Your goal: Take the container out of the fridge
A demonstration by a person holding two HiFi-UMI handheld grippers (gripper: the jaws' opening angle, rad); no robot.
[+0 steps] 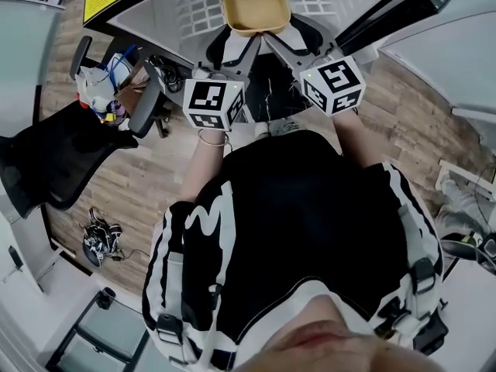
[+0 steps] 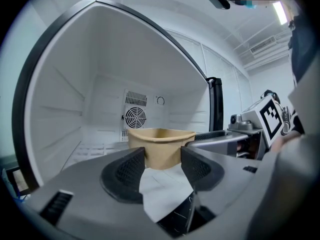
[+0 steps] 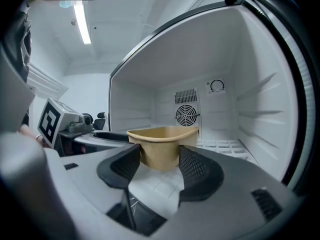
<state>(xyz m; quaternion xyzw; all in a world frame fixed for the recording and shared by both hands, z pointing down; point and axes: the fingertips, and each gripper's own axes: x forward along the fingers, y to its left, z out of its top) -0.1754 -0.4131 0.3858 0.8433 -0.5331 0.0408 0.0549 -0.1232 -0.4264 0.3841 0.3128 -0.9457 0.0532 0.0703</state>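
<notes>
The tan open-topped container (image 1: 256,2) sits at the mouth of the white fridge (image 1: 186,10), held from the near side by both grippers. My left gripper (image 1: 239,39) is shut on its left near part and my right gripper (image 1: 280,39) on its right near part. In the left gripper view the container (image 2: 161,136) fills the gap between the dark jaws of the left gripper (image 2: 162,161), with the fridge's back fan grille (image 2: 135,117) behind it. The right gripper view shows the same container (image 3: 162,136) held by the right gripper (image 3: 159,159), in front of the bare fridge walls (image 3: 240,99).
A black office chair (image 1: 46,153) stands at the left on the wooden floor, with a pile of clutter (image 1: 105,84) beside it and a tangle of cables (image 1: 101,239) lower down. The fridge's dark door frame (image 2: 215,104) borders the opening.
</notes>
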